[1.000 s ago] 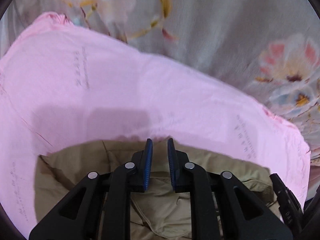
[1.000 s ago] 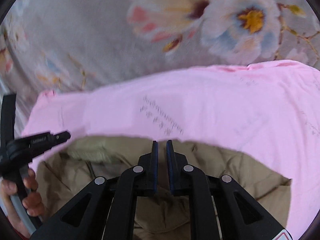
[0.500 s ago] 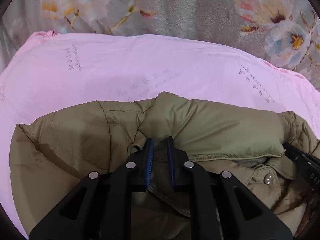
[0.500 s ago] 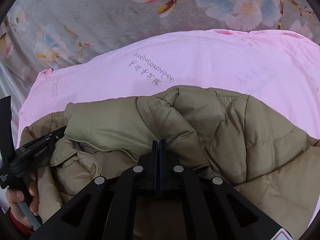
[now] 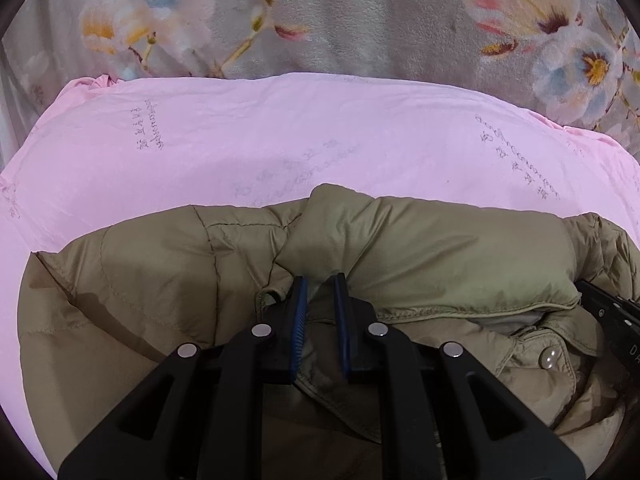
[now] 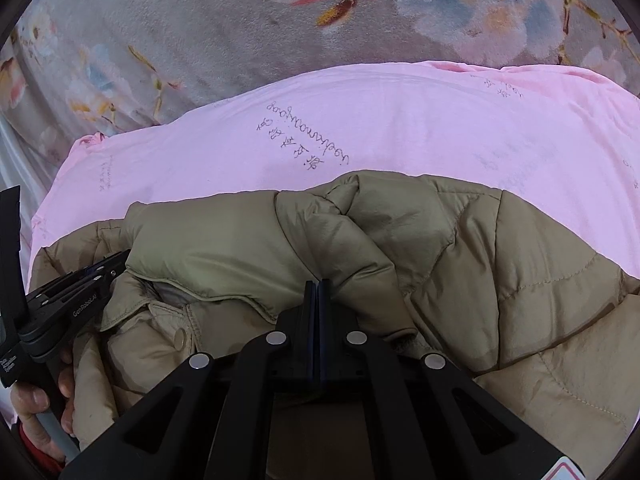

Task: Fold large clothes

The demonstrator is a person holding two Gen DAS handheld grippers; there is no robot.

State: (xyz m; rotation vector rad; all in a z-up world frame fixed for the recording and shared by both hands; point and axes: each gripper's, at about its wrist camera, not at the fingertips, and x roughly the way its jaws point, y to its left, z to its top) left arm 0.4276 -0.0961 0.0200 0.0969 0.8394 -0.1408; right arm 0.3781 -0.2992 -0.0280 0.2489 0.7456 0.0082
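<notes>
Floral blanket (image 5: 360,32) under pink sheet (image 5: 280,144); jacket (image 5: 440,248) on top. Left gripper (image 5: 320,284) slightly open around a jacket fold, right gripper (image 6: 318,286) clamped on jacket.

The setting looks like a home, most likely a bedroom. A plush grey blanket (image 5: 360,32) printed with large pink, white and blue flowers spreads across the far part of both views, soft and napped like bedding. Over it lies a pink sheet (image 5: 320,132) marked with faint lines of script, and on that sheet rests a padded khaki jacket (image 6: 460,260). At the left edge of the right wrist view, grey folds hang like fabric.
</notes>
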